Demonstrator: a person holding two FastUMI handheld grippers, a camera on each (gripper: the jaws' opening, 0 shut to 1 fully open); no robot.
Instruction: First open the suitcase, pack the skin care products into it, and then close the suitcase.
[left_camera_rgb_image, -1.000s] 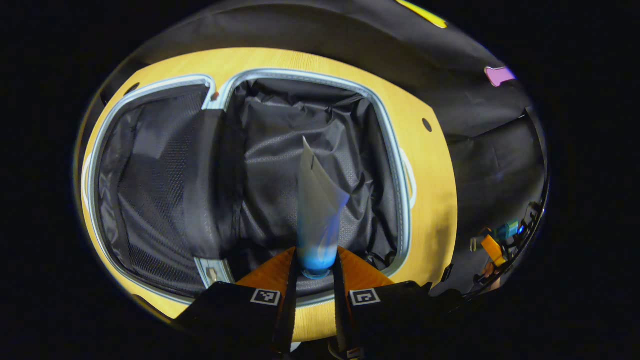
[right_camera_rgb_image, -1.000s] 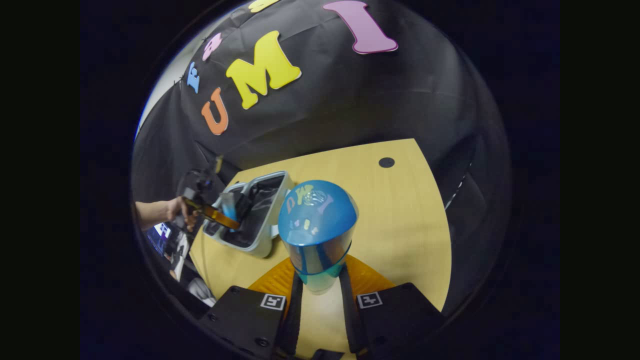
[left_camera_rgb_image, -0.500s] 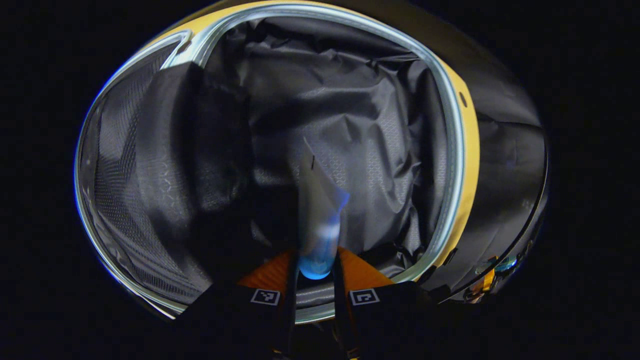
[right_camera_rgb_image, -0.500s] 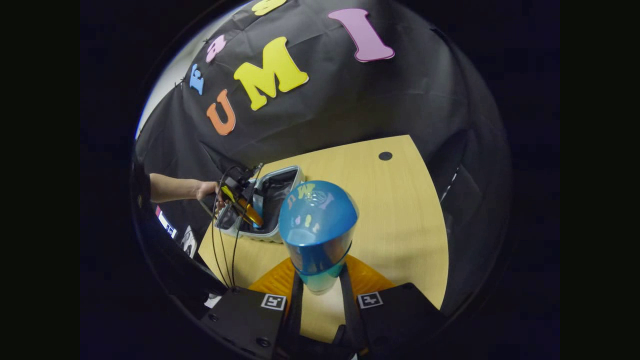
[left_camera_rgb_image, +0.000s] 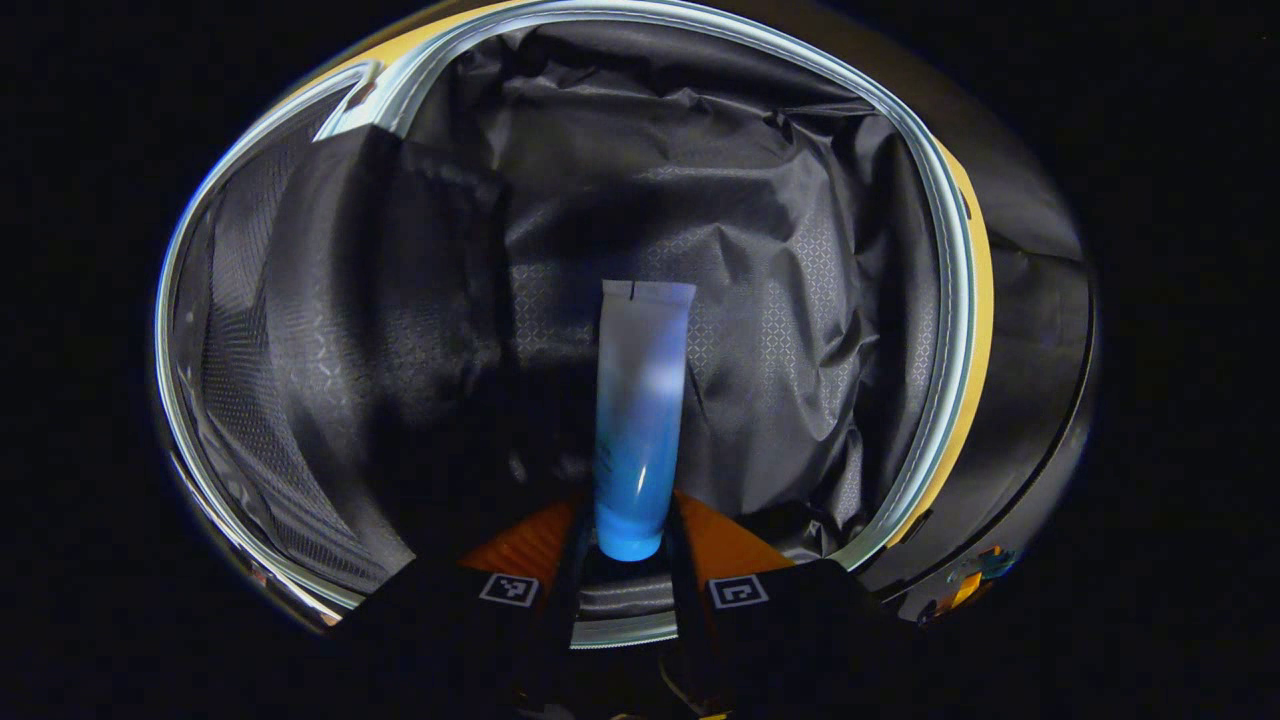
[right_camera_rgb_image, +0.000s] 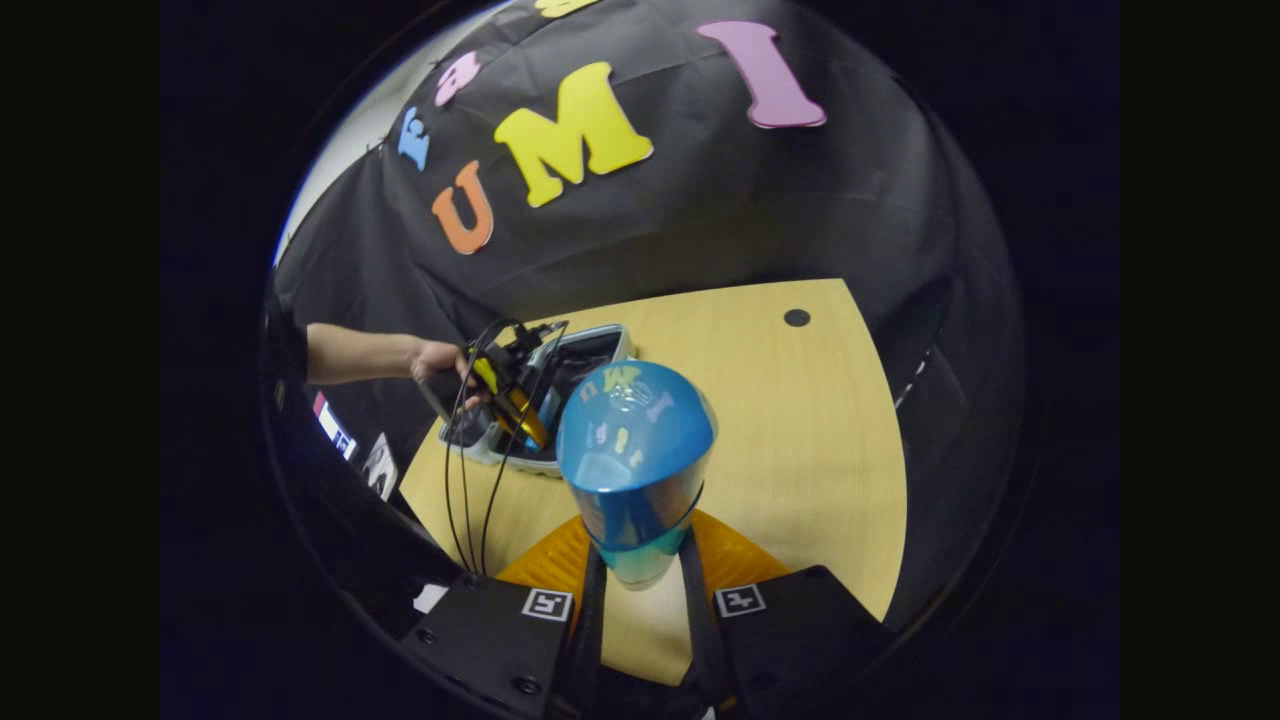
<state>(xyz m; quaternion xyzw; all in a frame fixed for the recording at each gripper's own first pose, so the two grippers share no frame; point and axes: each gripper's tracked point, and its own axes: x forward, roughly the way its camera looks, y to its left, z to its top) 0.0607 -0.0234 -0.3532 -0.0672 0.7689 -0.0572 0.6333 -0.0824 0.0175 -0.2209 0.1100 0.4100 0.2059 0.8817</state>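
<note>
Black crinkled lining of the open grey-rimmed suitcase (left_camera_rgb_image: 930, 330) is spreading ahead of my left jaws (left_camera_rgb_image: 630, 545), which are pinching the blue cap end of a white-to-blue squeeze tube (left_camera_rgb_image: 640, 410); the tube is pointing straight forward from between them, over the lining. My right jaws (right_camera_rgb_image: 640, 580) are pinching the neck of a glossy blue domed bottle (right_camera_rgb_image: 633, 450) standing up between them above the pale wooden worktop (right_camera_rgb_image: 800, 450). Ahead and to their left, a hand (right_camera_rgb_image: 438, 358) is holding the other gripper inside the suitcase.
</note>
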